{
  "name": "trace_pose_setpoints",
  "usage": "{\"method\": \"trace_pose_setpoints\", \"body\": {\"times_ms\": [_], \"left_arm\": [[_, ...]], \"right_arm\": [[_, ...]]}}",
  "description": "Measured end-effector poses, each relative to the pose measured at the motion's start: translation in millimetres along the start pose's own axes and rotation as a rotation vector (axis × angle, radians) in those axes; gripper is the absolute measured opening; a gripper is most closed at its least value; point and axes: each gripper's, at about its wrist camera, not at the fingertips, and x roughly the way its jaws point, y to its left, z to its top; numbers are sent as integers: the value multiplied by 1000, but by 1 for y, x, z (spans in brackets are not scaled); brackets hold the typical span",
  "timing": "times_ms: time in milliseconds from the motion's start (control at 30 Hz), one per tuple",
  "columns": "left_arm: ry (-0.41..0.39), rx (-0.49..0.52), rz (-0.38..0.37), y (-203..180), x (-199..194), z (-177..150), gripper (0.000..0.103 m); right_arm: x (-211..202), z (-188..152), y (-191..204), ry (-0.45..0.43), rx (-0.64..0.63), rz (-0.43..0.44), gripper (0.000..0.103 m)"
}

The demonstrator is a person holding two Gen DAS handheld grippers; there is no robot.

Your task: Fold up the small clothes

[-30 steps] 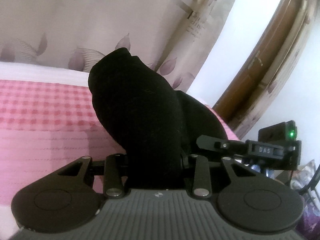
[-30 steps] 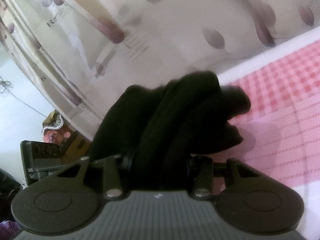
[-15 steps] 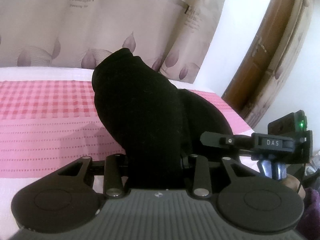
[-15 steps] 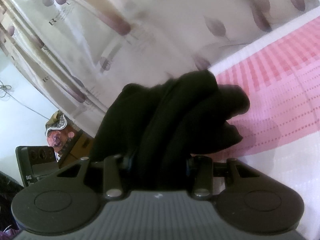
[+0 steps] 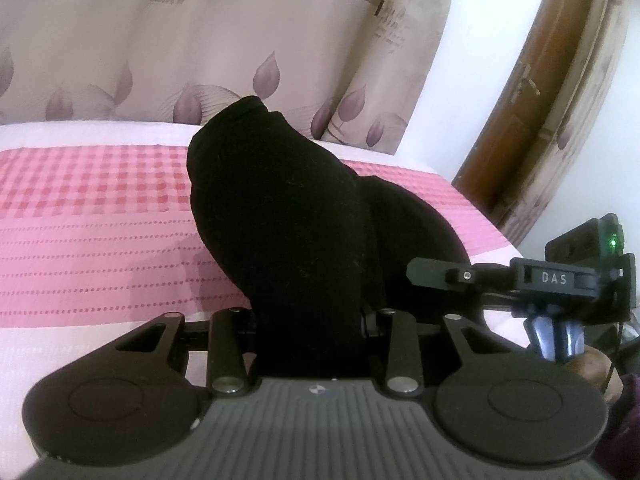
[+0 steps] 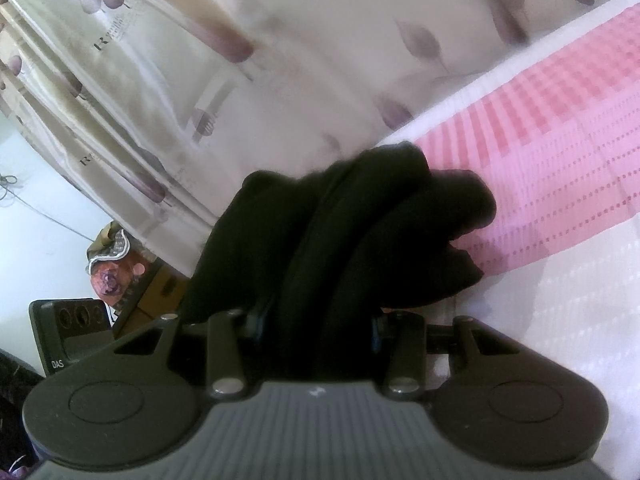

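A leaf-print curtain (image 5: 168, 52) hangs behind a bed (image 5: 92, 216) with a pink checked cover. Above the bed, the left gripper (image 5: 310, 320) has its jaws clamped on a black garment (image 5: 280, 216); the right gripper (image 6: 316, 320) clamps the same bunched garment, near the bed's edge
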Motion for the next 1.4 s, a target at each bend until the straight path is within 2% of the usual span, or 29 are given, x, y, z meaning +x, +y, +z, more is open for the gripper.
{"method": "trace_pose_setpoints", "body": {"times_ms": [433,667,833,967,1033,1067,1133,1267,1400], "left_arm": [[32,-42,38,16,21,-12,39],[20,-37,73,18,25,-18,44],[3,-28,118,17,28,-26,56],[-21,-24,158,16,29,-31,67],[-41,-13,199,15,30,-34,82],[-55,-2,222,13,29,-36,86],[-91,40,274,8,27,-39,97],[-131,106,345,-2,25,-43,102],[-213,153,419,-15,11,-47,103]], "right_arm": [[7,-6,-10,3,10,-33,43],[10,-20,5,20,-165,-166,44],[11,-35,2,26,-227,-255,44],[10,-42,1,11,-230,-277,49],[10,-43,3,6,-242,-292,51],[10,-44,5,3,-254,-303,53],[10,-47,8,-2,-284,-334,62],[9,-53,13,-18,-325,-389,73],[-5,-64,32,-99,-399,-419,75]]}}
